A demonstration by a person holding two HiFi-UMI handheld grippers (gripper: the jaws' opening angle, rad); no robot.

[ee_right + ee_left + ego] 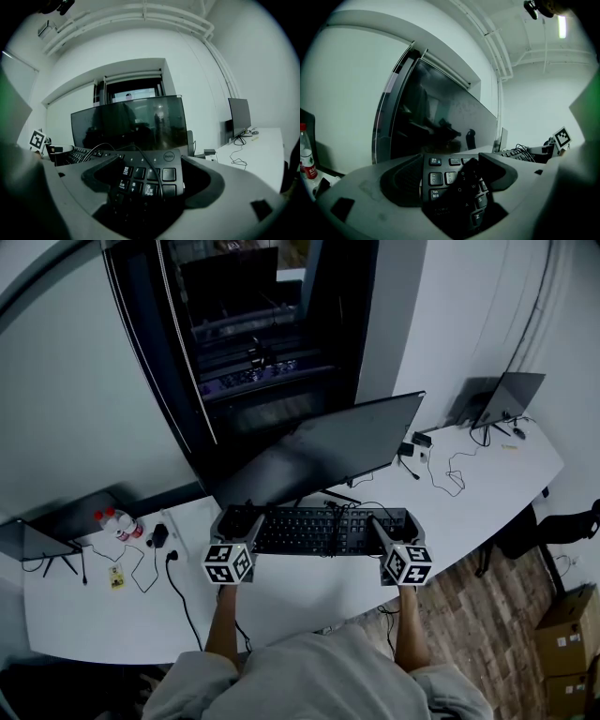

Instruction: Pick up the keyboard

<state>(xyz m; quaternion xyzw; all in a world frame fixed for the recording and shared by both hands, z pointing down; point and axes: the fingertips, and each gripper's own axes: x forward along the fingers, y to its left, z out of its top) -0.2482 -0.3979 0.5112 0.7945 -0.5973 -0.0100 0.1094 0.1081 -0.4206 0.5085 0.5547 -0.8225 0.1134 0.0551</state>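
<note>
Black plastic keyboard (319, 531) lies along the white desk (309, 594) before the dark flat monitor (328, 448). My left gripper (236, 519) clamps its Esc end, and my right gripper (394, 521) clamps its numpad end.

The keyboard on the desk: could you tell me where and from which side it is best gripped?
Take the keyboard at its two short ends, one claw on each, coming in from the near long edge. It is long and flat and lies crosswise before the monitor. The left claw and right claw sit there now.

"Dell" and "Tab" on the keyboard (146, 177)
</note>
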